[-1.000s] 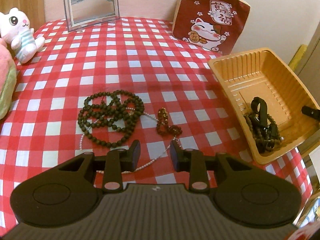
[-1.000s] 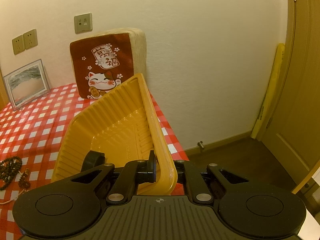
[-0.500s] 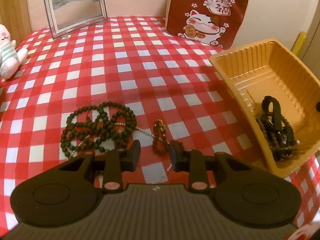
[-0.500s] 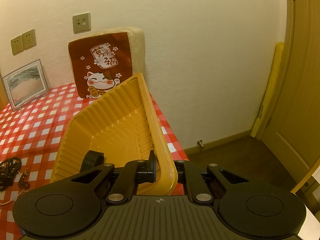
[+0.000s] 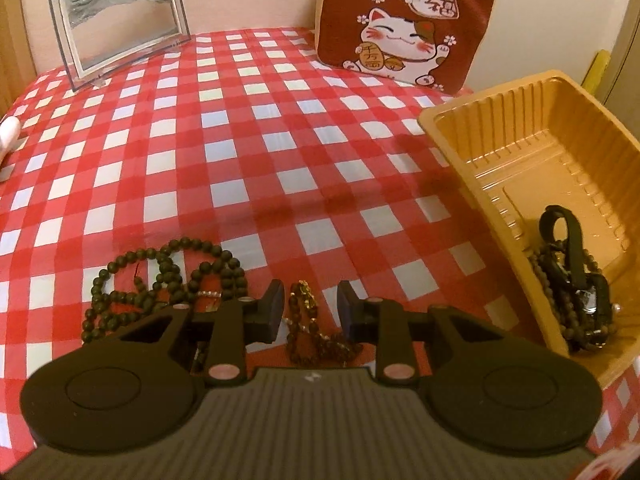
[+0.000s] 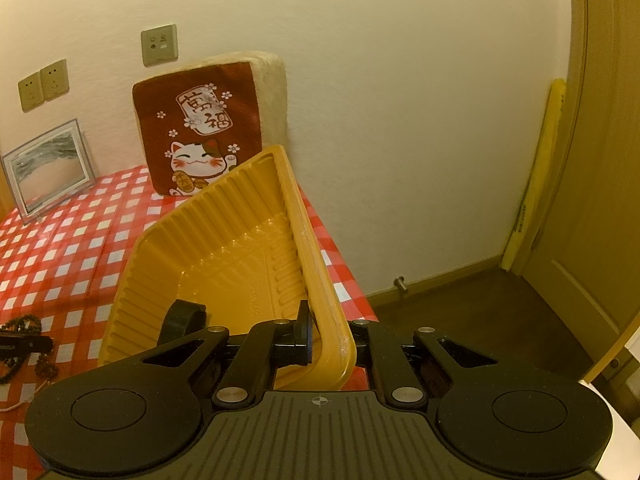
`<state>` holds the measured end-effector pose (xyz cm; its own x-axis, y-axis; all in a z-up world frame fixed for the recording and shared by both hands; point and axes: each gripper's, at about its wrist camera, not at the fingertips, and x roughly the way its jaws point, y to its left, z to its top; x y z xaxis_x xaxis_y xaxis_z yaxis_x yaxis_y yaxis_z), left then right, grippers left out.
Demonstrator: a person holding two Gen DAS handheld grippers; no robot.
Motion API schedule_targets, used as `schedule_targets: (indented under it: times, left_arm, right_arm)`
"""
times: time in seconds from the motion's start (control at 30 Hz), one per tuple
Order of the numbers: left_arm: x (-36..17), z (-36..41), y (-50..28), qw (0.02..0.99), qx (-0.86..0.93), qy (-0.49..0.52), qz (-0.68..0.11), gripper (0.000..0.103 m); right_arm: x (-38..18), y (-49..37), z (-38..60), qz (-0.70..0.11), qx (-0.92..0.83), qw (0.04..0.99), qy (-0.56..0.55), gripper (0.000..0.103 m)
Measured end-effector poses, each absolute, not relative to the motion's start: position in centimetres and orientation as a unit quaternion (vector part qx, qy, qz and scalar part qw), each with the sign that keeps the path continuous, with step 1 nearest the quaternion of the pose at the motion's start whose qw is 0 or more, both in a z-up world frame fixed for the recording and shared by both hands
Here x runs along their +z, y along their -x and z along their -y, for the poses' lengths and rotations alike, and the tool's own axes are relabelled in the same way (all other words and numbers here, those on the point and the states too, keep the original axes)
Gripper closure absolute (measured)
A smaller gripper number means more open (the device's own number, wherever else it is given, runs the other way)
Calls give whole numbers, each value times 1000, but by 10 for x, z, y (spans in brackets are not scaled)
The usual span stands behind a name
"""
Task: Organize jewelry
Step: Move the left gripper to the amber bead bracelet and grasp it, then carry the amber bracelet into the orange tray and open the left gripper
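Note:
A brown beaded bracelet lies on the red checked cloth between the fingers of my left gripper, which is open and low over it; the pads do not press it. A long dark bead necklace lies coiled just left of it, partly under the left finger. At right stands the orange plastic tray, holding dark beads and a black strap. My right gripper is shut on the tray's near rim, tilting it up. The left gripper's fingertip shows at the right wrist view's left edge.
A red lucky-cat cushion and a glass picture frame lean on the wall at the table's back. A white plush toy pokes in at the left. The table's right edge drops to a wooden floor by a door.
My left gripper has come forward and down over the brown bracelet, which now lies between its fingers. The right gripper and the tray have kept still.

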<state>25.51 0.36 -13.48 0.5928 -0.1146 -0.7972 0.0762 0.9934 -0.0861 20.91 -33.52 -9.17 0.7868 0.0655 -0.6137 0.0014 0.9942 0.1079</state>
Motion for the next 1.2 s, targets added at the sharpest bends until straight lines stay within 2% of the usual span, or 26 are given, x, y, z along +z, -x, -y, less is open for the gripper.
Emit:
schedule_targets:
  times: [0.23,0.27,0.43,1.2]
  left_arm:
    - [-143,-3,-262,890,-52,12,-452,86]
    - [-143,-2,-262,891,-53,9,-451,91]
    - [-139,0,-257,895,-71,5,-441,99]
    - [-36,-34,-213,926,-97,79,-356,101]
  right_arm:
    - [-92,-211,335,-328,16,943,-53,96]
    - [-92,-211,335,-328,16,943,-53,96]
    - [-92,-210,335,-328,16,943,-52,96]
    - [-92,-208,337,-323,19,944,-59,96]
